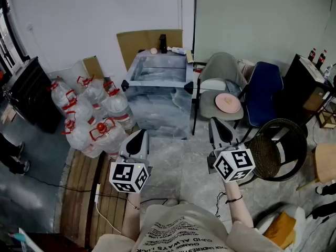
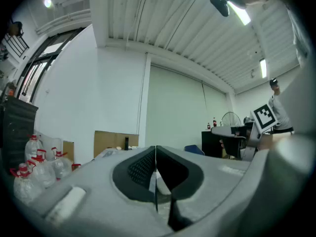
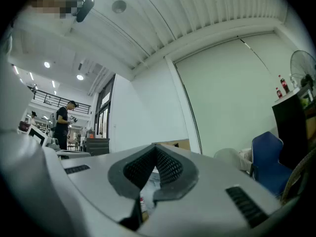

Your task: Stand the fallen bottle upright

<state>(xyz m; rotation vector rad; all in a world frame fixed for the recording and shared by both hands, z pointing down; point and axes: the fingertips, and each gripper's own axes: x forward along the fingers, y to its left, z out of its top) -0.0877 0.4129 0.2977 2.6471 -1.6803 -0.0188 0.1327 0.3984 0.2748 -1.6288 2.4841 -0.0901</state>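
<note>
Far back on the table (image 1: 157,83), maybe the fallen bottle (image 1: 178,50), lying sideways, well ahead of left gripper (image 1: 138,134) and right gripper (image 1: 218,124), both closed on nothing, nearer the right.

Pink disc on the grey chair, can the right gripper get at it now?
Probably yes: the pink disc lies bare just ahead of the right gripper, nothing between; its jaws are shut.

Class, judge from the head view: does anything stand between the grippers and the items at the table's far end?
Nothing visible blocks them. The left gripper and right gripper, jaws shut and empty, are short of the table. Only its top lies before the pale lying item, possibly the bottle. Water jugs and chairs stand aside.
</note>
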